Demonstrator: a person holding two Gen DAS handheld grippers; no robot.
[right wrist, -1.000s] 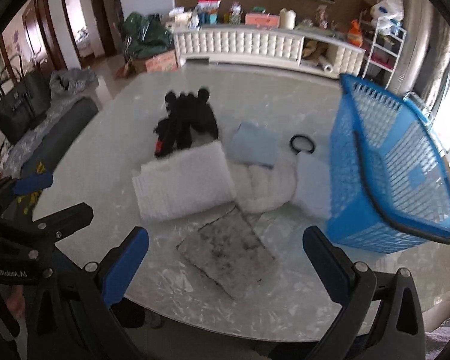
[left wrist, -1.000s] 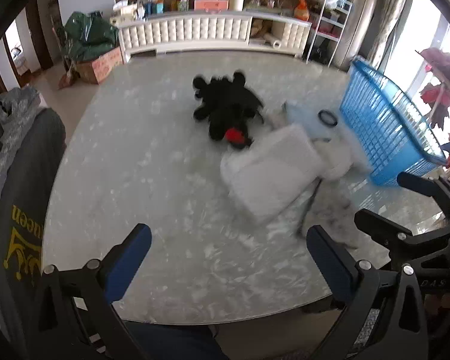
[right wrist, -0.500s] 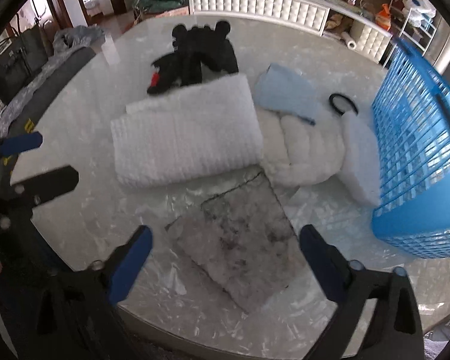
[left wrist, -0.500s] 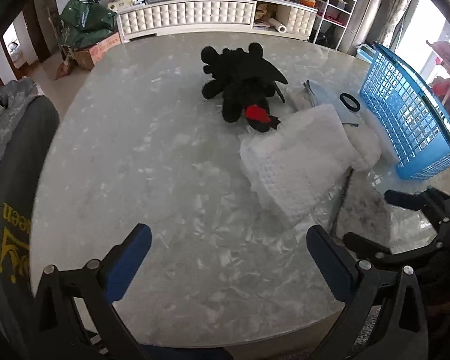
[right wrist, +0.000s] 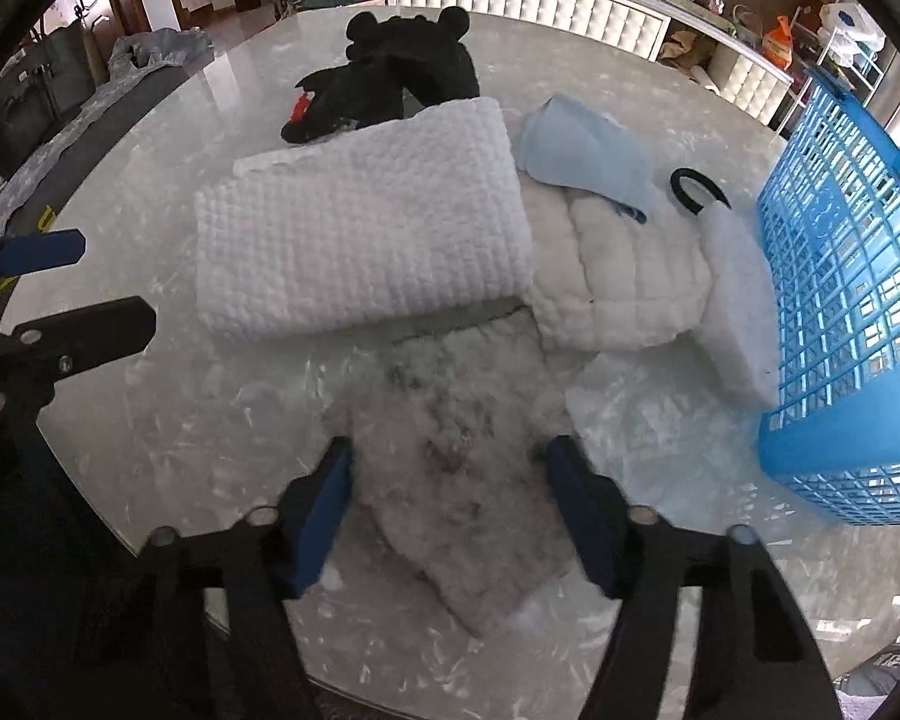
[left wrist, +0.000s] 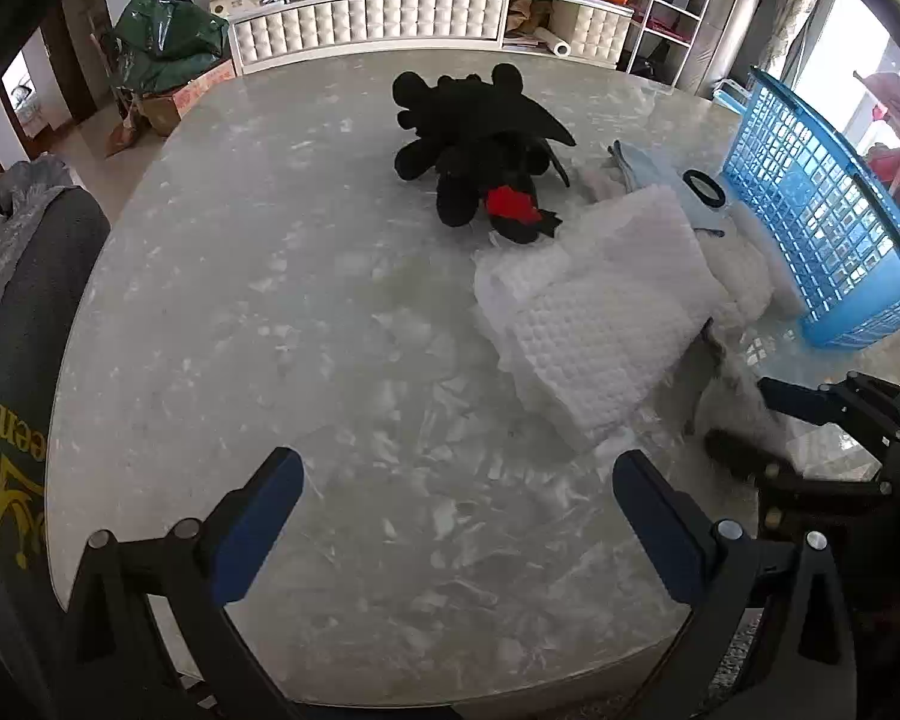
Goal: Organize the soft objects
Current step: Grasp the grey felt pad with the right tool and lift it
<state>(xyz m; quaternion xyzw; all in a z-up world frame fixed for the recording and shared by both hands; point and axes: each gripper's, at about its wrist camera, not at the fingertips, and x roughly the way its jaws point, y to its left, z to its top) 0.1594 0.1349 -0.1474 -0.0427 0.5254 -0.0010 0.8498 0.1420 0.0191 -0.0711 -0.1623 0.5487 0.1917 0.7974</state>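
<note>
Your right gripper straddles the mottled grey fuzzy cloth, jaws half-closed around its near end, pads not clearly pressing. Just beyond lie the white waffle-weave towel and a quilted white pad. Your left gripper hangs wide open over bare marble table, the black plush toy far ahead.

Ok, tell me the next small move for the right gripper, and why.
Probably shut the right gripper on the grey furry cloth. Its fingers already sit either side of the cloth's near part, partly closed, with the fabric bunched between them but not clearly pinched. The blue basket stands just to the right. The left gripper hangs open over bare table.
</note>
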